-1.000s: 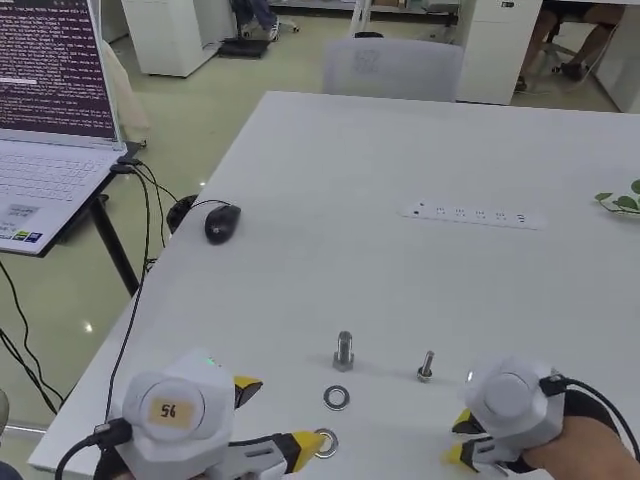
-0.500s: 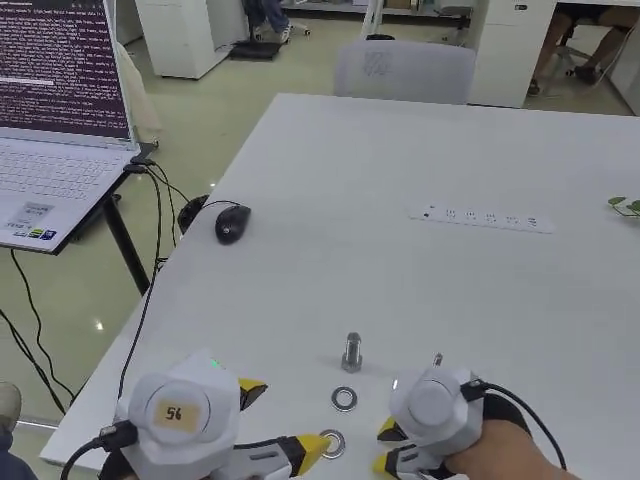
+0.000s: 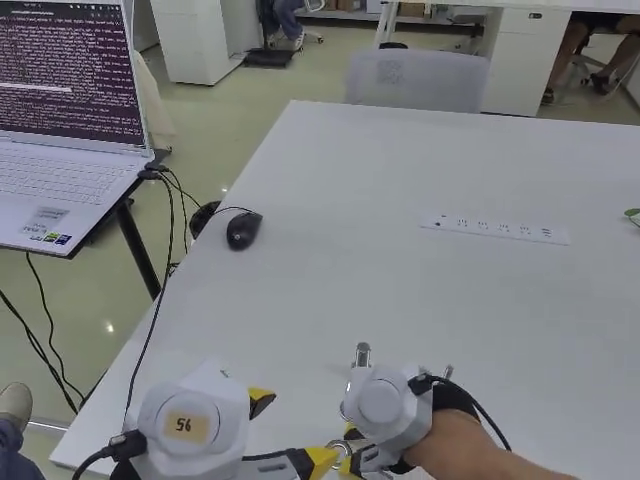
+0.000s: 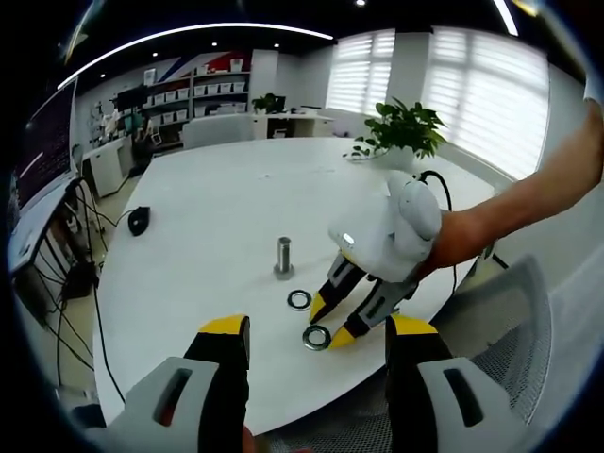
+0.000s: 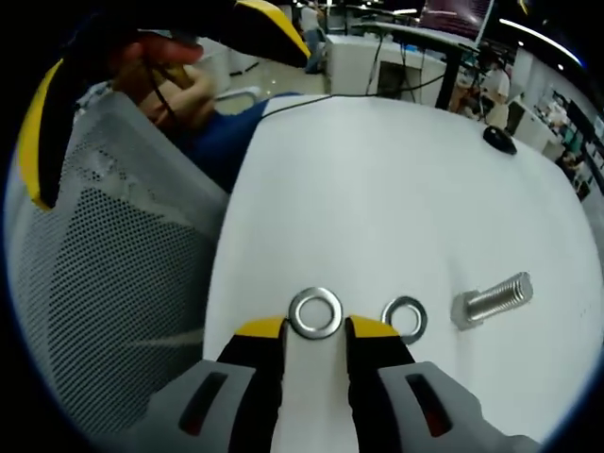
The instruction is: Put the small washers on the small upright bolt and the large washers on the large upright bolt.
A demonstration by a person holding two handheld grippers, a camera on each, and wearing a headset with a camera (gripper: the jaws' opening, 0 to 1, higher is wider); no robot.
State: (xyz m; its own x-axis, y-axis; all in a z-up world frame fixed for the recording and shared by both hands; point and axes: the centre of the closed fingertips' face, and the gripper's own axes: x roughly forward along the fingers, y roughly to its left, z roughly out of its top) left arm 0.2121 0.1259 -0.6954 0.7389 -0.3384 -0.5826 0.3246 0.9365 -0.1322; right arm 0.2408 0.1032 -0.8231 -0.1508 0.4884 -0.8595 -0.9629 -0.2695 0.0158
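White table (image 3: 400,180), office behind; open laptop (image 3: 60,120) on a stand to its left. Left gripper (image 4: 318,332) at the near edge, jaws spread wide, empty. Right gripper (image 5: 315,332) low on the tabletop, jaws parted, tips flanking a flat washer (image 5: 315,312), not clamped. Large bolt (image 4: 283,257) upright beyond; second washer (image 4: 299,300) flat between them.

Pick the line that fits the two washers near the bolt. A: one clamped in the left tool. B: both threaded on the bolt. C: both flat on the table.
C: the near washer and the far washer lie flat on the table, beside the bolt.
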